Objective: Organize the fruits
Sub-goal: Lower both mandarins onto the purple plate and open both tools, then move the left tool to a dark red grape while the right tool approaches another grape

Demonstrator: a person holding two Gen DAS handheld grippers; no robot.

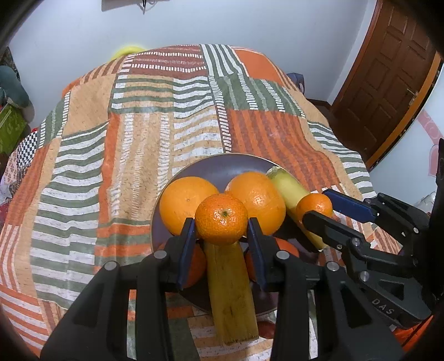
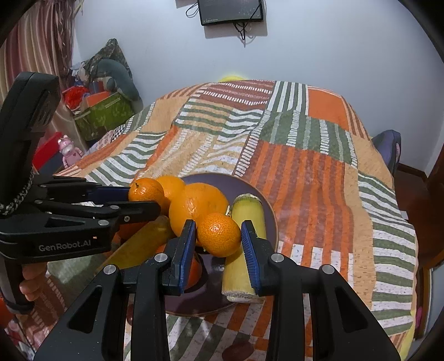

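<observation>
Nearest the left wrist lens, the left gripper (image 1: 221, 222) has its jaws clamped on a small mandarin (image 1: 221, 219), blue pads pressing both flanks of the fruit. It hangs above the near half of the purple plate (image 1: 222, 163), over a yellow cut stalk piece (image 1: 231, 291) that reaches past the plate's near rim onto the cloth.

Right gripper (image 2: 217, 234) — jaws closed on a second small mandarin (image 2: 219, 234), pads against both of its sides. This fruit sits above the plate's near right part, just over a pale yellow-green stalk piece (image 2: 247, 241) lying along the plate's right side.

On the plate itself, two large oranges (image 1: 188, 204) (image 1: 256, 201) rest side by side toward its middle, touching or nearly so. Further orange fruit (image 1: 194, 266) shows low on the plate behind the left gripper's pads; how many cannot be told.

Plate stands on a surface covered with a patchwork cloth (image 1: 138, 138) in orange, green and white stripes, nearer the camera edge than the far one. A hand (image 2: 30, 277) grips the left gripper's handle, left of the plate in the right wrist view.

Beyond the plate: white wall, wooden door (image 1: 388, 83) to the right, wall-mounted screen (image 2: 231, 11) above.
</observation>
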